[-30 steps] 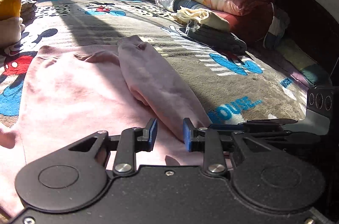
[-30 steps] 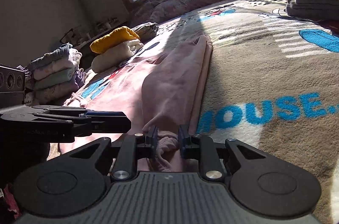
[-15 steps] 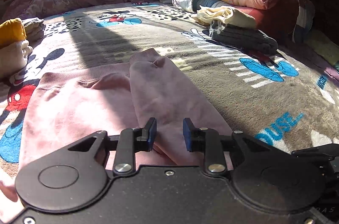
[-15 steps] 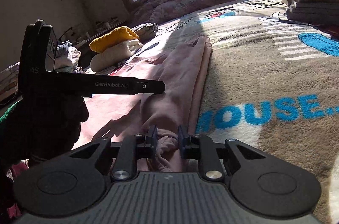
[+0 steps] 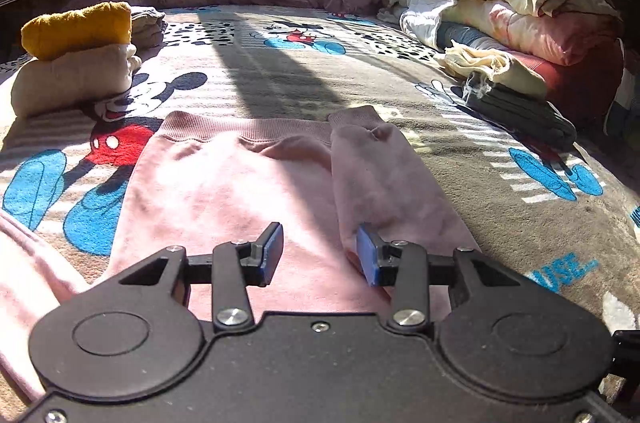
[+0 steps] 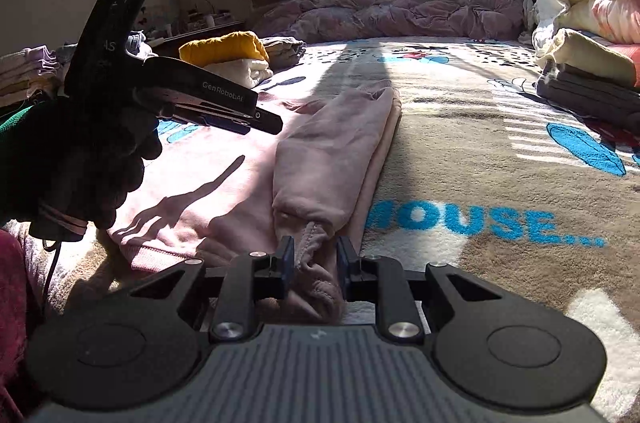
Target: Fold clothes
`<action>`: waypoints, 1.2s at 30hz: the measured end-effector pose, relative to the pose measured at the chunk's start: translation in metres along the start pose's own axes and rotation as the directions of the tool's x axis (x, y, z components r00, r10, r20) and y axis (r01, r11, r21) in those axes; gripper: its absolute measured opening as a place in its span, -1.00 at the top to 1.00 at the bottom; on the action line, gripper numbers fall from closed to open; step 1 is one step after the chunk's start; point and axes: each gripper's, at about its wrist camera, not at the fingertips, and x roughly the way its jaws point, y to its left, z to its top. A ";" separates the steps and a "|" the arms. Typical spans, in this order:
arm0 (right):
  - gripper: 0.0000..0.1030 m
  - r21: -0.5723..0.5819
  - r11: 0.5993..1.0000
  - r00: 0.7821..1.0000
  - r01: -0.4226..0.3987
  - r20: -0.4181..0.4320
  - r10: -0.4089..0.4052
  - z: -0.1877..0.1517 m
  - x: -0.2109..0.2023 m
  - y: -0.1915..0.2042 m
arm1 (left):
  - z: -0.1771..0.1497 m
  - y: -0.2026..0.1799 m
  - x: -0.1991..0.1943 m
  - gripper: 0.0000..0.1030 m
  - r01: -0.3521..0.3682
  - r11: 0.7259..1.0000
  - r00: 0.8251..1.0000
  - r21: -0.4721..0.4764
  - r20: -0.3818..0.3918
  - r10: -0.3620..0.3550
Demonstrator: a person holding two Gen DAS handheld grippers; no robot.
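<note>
Lifting clear, my left gripper (image 5: pixel 318 255) now hovers wide and empty over the pink sweatshirt (image 5: pixel 224 191). My right gripper (image 6: pixel 312 263) pinches the folded sleeve's cuff (image 6: pixel 316 263); mid-fold, I judge, other sleeve (image 5: pixel 24 263) next.

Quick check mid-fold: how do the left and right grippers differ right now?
The left gripper is open with nothing between its pads; the right gripper has a bunched part of the pink sweatshirt between its pads. The left is lifted above the sweatshirt's body, seen in the right wrist view, while the right sits low at the folded sleeve. Both have blue pads and point toward the window.
</note>
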 end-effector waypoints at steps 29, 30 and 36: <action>-0.26 0.467 0.840 0.961 -0.277 0.143 0.238 -0.009 -0.017 -0.005 | -0.094 0.226 -0.104 0.05 -0.041 0.459 0.962 -0.888 0.090 0.259; -0.29 0.473 0.836 0.961 -0.278 0.144 0.238 -0.009 -0.014 -0.006 | -0.094 0.234 -0.101 0.12 -0.018 0.433 0.960 -0.901 0.105 0.259; -0.41 0.514 0.807 0.956 -0.292 0.168 0.239 -0.007 -0.006 -0.017 | -0.096 0.276 -0.088 0.39 0.059 0.352 0.959 -0.934 0.151 0.240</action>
